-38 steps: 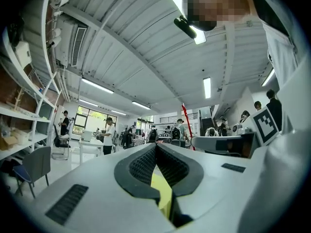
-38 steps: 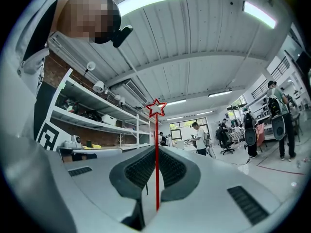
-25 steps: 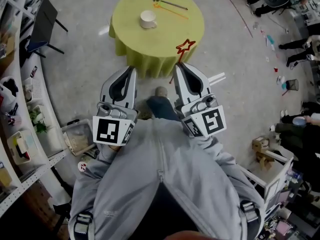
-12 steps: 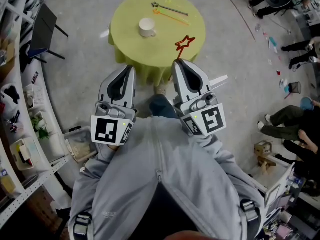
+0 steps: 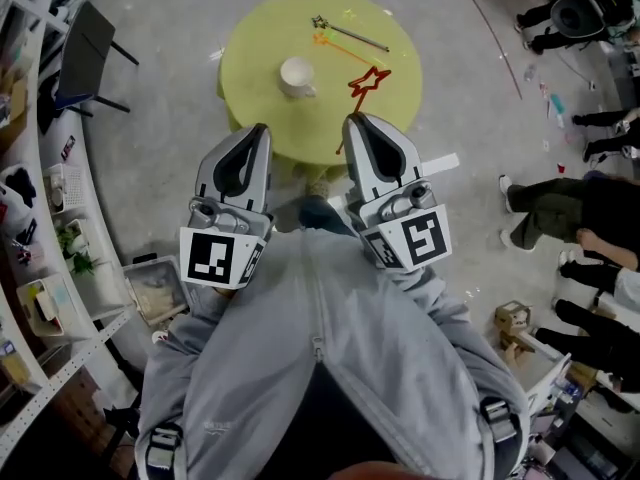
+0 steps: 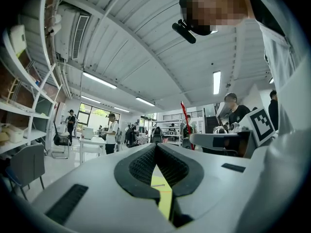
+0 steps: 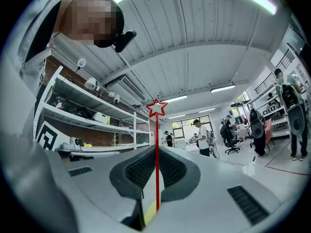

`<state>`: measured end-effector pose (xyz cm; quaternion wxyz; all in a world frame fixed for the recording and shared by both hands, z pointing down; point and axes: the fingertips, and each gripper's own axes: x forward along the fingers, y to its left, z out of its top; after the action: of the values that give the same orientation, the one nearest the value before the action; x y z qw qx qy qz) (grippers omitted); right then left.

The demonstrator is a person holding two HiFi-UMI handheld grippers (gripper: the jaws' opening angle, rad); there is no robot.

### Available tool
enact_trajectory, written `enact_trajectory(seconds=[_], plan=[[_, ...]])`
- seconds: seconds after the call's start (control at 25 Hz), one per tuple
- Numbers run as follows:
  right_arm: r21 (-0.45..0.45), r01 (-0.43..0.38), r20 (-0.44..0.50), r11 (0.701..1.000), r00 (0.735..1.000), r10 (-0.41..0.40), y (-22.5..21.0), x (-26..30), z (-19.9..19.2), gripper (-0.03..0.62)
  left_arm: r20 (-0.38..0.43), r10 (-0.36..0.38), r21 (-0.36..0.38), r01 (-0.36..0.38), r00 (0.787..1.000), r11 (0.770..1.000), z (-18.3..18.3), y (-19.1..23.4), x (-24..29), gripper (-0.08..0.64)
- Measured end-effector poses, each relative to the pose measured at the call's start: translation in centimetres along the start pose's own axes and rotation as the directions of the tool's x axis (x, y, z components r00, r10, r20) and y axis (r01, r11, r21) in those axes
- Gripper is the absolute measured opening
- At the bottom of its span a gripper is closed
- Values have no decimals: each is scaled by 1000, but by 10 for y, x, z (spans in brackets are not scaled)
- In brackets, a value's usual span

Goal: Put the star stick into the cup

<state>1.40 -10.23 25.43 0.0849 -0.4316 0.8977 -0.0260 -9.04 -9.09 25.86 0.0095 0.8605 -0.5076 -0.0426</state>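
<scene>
In the head view a white cup point(image 5: 297, 75) stands on a round yellow-green table point(image 5: 250, 38). My right gripper point(image 5: 352, 124) is shut on the thin red star stick point(image 5: 369, 81), whose star end hangs over the table's near right part, to the right of the cup. In the right gripper view the stick point(image 7: 156, 169) rises straight up between the pads of the right gripper point(image 7: 156, 150). My left gripper point(image 5: 258, 131) is level with the right one at the table's near edge, and the left gripper point(image 6: 155, 148) holds nothing between its shut jaws.
Two more sticks, a dark one point(image 5: 352, 35) and an orange one point(image 5: 341, 49), lie at the table's far side. Shelves point(image 5: 30, 268) line the left, with a black chair point(image 5: 85, 48) and a plastic bin point(image 5: 155, 290) on the floor. People point(image 5: 580, 218) stand at the right.
The table has come closer in the head view. Both grippers have moved up to its near edge, and the star now hangs over the tabletop beside the cup.
</scene>
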Motion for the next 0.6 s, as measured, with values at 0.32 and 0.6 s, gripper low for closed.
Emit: enact_trajectory(seconds=[0.32, 0.6], plan=[[34, -69, -12, 997, 998, 69, -64, 60, -4, 40, -8, 40, 6, -40, 999, 999, -5, 20, 81, 17], [62, -141, -15, 988, 990, 142, -103, 90, -14, 40, -12, 75, 16, -75, 997, 997, -14, 24, 129, 17]])
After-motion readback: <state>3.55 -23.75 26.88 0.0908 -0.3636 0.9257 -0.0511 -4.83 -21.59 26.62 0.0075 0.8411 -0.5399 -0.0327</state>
